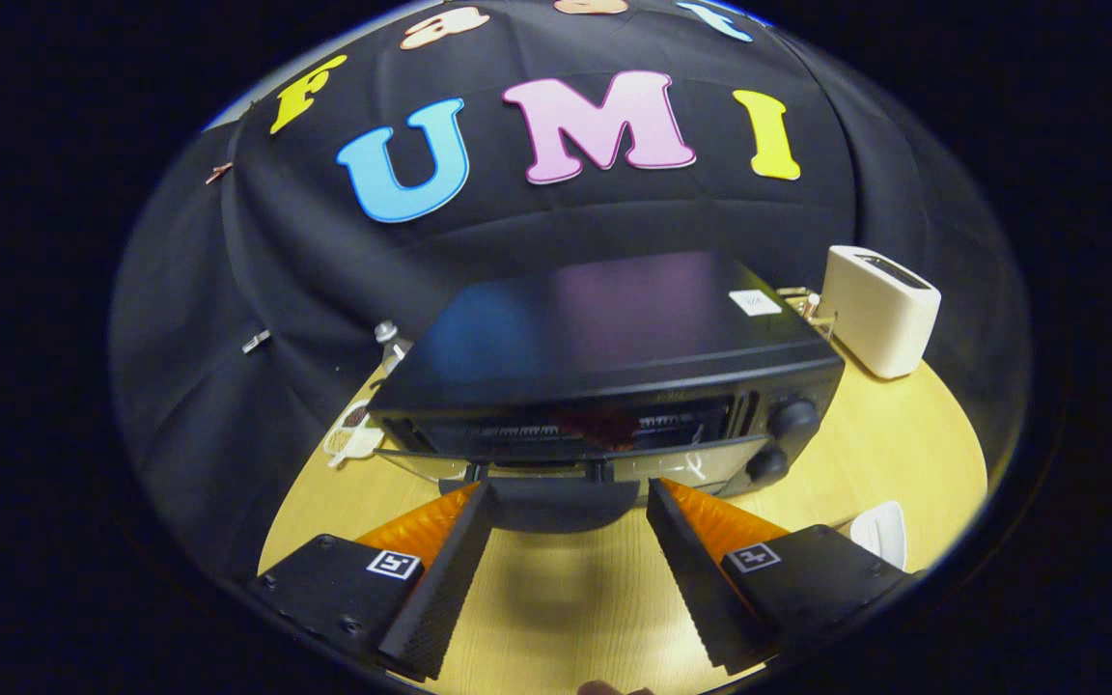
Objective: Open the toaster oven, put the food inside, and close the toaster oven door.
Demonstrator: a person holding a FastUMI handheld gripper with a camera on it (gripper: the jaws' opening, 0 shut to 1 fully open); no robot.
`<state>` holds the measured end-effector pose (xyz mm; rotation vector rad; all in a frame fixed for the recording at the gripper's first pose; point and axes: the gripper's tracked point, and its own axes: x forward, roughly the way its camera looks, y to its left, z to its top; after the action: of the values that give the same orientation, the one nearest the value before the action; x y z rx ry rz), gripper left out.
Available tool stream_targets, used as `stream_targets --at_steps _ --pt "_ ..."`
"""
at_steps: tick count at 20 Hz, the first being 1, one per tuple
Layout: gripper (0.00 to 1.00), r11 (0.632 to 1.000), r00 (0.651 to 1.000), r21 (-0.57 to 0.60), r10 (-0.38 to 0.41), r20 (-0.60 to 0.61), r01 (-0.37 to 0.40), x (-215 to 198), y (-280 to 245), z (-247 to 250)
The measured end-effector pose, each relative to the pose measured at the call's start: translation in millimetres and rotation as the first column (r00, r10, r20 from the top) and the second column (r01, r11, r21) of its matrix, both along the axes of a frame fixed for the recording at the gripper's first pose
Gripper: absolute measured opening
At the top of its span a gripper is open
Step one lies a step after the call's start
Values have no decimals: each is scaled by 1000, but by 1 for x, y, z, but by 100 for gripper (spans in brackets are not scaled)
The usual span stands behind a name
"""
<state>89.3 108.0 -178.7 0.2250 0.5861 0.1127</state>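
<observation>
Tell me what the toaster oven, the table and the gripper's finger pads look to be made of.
Toaster oven: likely painted metal, semi-gloss black; its top mirrors colours. Table: pale wood or laminate, smooth, faint grain. Gripper, jaws open before the lowered door: finger pads look like black ribbed rubber, with orange backing.

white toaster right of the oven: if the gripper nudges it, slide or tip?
The white toaster looks tall and narrow, so a high push would probably tip it. It likely slides on the smooth wooden table if pushed low. The gripper is open, at the toaster oven.

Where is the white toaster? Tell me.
In the gripper view, the white toaster stands on the wooden table, right of the black toaster oven, beyond the open hand-held gripper.
</observation>
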Motion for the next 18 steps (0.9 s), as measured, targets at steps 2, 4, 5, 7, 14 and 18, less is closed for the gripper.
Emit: stream_targets --at_steps 2,4,5,7,14,18 --pt "99 1000 998 19 -4 62 3 17 1 27" --pt "98 1000 992 -7 3 125 -2 23 -2 52" --pt "98 1000 988 -27 7 155 -3 22 -6 63" --pt "98 998 979 -56 12 205 0 19 -17 84" --pt "98 995 948 -62 -51 316 74 -8 -60 136" --pt "98 986 927 -91 -97 363 138 -36 -93 149"
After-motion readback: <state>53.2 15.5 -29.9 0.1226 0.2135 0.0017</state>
